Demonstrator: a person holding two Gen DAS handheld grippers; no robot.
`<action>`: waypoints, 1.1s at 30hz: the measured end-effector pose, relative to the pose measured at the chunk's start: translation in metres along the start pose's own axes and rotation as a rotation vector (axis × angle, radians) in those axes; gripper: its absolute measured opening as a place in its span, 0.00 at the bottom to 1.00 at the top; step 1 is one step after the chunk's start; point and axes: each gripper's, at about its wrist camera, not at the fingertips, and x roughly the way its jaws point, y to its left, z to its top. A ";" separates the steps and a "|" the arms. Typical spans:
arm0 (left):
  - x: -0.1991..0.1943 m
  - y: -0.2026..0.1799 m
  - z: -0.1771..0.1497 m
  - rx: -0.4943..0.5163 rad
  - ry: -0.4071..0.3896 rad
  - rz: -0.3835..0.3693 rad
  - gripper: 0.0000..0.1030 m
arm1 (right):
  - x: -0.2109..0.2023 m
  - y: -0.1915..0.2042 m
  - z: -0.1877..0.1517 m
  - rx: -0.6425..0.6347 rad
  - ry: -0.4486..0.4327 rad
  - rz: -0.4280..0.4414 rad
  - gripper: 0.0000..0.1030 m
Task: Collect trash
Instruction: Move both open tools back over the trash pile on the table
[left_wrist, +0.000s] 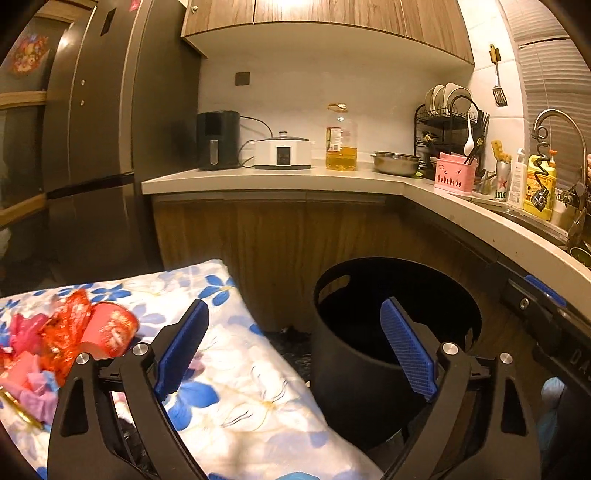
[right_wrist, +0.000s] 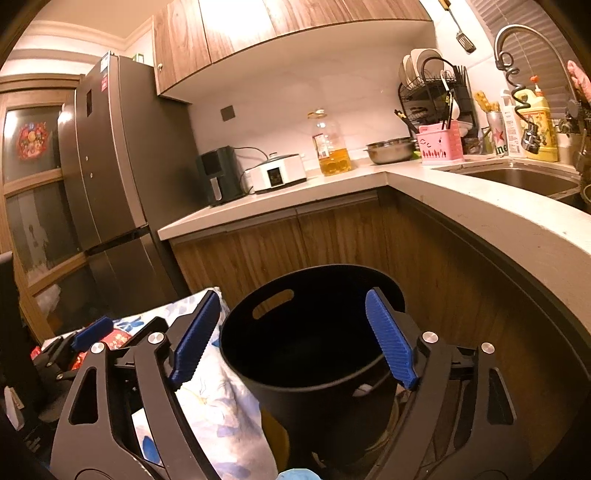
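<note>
A black round bin (left_wrist: 373, 354) with a handle slot stands on the floor by the wooden cabinets; it also shows in the right wrist view (right_wrist: 314, 354). Red and pink wrappers and paper trash (left_wrist: 74, 339) lie on a table covered with a blue-flowered cloth (left_wrist: 236, 376), left of the bin. My left gripper (left_wrist: 295, 347) is open and empty, above the cloth's right edge and the bin. My right gripper (right_wrist: 291, 339) is open and empty, over the bin's mouth. The left gripper's blue pads (right_wrist: 92, 332) show at the lower left of the right wrist view.
An L-shaped counter (left_wrist: 280, 181) holds an air fryer (left_wrist: 217, 140), a white cooker (left_wrist: 282, 153), an oil bottle (left_wrist: 341, 142), a steel bowl (left_wrist: 395, 163), a dish rack (left_wrist: 447, 122) and a sink (right_wrist: 517, 177). A tall fridge (left_wrist: 99, 140) stands on the left.
</note>
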 end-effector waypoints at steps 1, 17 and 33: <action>-0.006 0.002 -0.001 0.001 -0.005 0.006 0.91 | -0.004 0.002 0.000 -0.005 -0.003 0.001 0.80; -0.058 0.033 -0.016 -0.035 -0.036 0.100 0.92 | -0.045 0.034 -0.013 -0.060 -0.027 0.010 0.87; -0.083 0.062 -0.033 -0.065 -0.041 0.168 0.92 | -0.061 0.063 -0.028 -0.101 -0.037 0.048 0.87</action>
